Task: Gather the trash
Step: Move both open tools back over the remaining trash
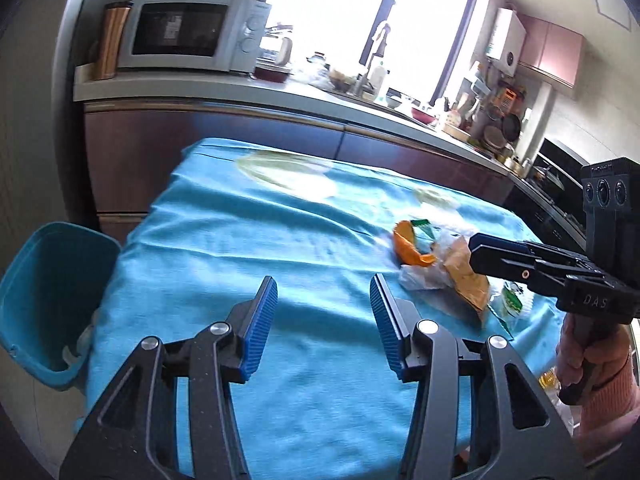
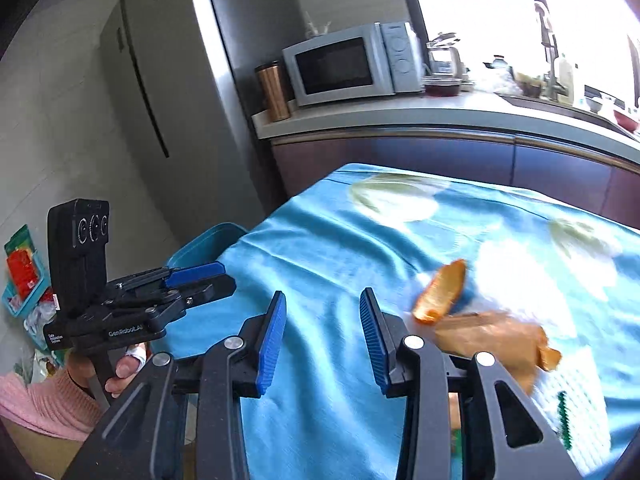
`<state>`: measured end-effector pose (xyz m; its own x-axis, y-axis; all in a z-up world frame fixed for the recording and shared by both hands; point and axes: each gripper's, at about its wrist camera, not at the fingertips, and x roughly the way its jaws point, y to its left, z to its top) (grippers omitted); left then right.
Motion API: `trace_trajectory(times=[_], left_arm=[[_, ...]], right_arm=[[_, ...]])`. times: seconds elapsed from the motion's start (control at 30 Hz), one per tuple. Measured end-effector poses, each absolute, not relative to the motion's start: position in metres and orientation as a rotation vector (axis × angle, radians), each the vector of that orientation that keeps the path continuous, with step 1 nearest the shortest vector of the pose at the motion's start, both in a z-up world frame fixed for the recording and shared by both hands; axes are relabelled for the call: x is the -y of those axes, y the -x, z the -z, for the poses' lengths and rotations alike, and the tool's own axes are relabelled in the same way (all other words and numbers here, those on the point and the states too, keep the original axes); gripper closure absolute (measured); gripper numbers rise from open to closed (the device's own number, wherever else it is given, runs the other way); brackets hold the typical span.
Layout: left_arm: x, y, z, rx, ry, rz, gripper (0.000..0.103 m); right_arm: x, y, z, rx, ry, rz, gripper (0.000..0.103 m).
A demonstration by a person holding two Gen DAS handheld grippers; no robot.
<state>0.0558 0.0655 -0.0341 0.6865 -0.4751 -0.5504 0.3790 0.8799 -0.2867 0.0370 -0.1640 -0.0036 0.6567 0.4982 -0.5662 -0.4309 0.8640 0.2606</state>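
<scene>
Both grippers are empty with jaws apart: left gripper [image 1: 324,320] bottom center, right gripper [image 2: 322,328] tilted down over the blue tablecloth [image 1: 240,240]. Trash pile [image 1: 440,264] sits right of center, teal bin [image 1: 48,292] far left.

Wrinkled blue cloth [image 1: 248,240], ribbed blue finger pads [image 1: 260,328], glossy plastic bin [image 1: 48,300], crumpled wrappers [image 1: 440,268].

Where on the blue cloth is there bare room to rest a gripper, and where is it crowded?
Bare: the cloth from the blue bin side across to the orange peel, and the far strip toward the counter cabinets. Crowded: the right near corner, where peel, brown paper bag and plastic wrappers are piled.
</scene>
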Motion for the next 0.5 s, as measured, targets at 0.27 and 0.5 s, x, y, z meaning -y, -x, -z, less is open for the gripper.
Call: trace_trajectory(times=[0.27, 0.5], left_arm=[[0.002, -0.059, 0.047, -0.717, 0.138, 0.643, 0.055], [0.033, -0.063, 0.058, -0.761, 0.123, 0.695, 0.055]], right_arm=[[0.243, -0.021, 0.015, -0.671, -0.154, -0.300, 0.065], [0.284, -0.013, 0.039, -0.712, -0.223, -0.200, 0.062]])
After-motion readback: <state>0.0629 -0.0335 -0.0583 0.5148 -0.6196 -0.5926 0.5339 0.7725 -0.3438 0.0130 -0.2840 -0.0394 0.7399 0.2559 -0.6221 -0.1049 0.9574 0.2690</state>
